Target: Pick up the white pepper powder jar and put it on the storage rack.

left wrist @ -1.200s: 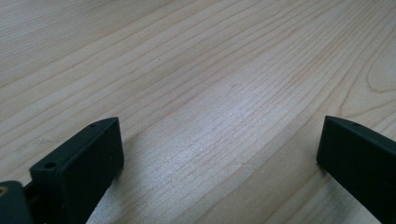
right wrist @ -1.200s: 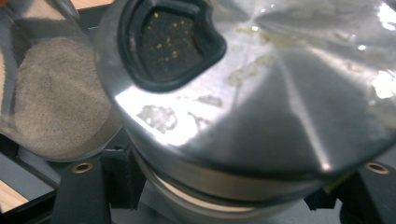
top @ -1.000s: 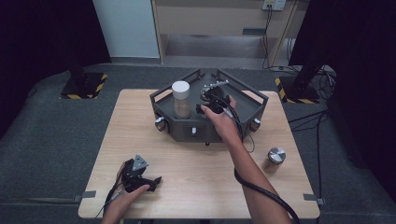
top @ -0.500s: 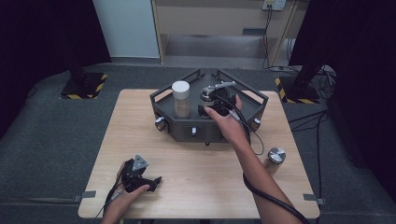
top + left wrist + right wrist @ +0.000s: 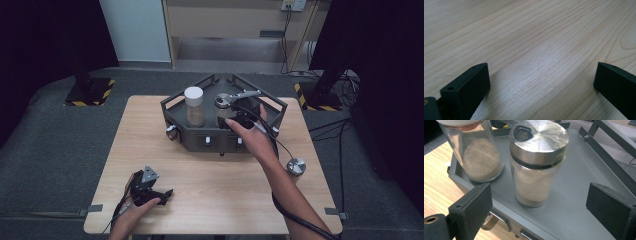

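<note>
Both spice jars, the steel-capped jar [image 5: 537, 167] and the white-lidded jar [image 5: 477, 152], stand in the grey tray [image 5: 584, 202], ungrasped: the right hand-held gripper [image 5: 539, 207] gapes before the steel-capped one, while the left hand-held gripper [image 5: 541, 82] idles agape on the counter [image 5: 529, 37]

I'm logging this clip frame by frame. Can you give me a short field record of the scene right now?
surface: wooden table
tray: grey metal tray at the table's far side
in tray: white-lidded jar; steel-lidded jar, both upright, holding pale powder
loose item: steel lid on the table, right
left gripper: jaws open, over bare wood
right gripper: jaws open, facing the steel-lidded jar
</note>
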{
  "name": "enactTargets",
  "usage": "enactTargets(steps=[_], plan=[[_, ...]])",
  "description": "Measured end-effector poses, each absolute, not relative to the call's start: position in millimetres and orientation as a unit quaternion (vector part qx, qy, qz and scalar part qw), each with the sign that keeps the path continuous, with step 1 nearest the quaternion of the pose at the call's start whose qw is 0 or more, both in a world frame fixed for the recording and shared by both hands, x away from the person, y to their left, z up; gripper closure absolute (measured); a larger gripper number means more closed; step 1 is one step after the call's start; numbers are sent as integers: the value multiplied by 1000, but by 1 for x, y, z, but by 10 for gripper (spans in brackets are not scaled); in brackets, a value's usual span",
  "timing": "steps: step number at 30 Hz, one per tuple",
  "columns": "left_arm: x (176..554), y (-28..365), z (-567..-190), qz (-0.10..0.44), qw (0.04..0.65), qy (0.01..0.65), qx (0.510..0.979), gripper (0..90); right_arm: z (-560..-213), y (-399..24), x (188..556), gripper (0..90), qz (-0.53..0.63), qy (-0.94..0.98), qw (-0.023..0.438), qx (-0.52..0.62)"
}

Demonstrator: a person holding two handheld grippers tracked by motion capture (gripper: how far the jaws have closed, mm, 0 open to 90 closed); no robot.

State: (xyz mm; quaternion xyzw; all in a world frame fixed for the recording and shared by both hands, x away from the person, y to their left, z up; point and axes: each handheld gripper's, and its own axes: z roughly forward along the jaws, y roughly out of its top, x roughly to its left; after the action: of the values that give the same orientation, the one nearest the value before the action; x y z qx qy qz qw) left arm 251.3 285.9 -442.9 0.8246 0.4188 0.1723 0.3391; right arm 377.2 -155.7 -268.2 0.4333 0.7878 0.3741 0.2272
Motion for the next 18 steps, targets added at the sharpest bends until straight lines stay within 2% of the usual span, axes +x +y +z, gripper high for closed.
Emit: enactTargets(steps=[18], plan=[[251, 285, -443, 174, 339, 420, 824, 0, -264, -176, 353, 45, 375, 801, 221, 412]])
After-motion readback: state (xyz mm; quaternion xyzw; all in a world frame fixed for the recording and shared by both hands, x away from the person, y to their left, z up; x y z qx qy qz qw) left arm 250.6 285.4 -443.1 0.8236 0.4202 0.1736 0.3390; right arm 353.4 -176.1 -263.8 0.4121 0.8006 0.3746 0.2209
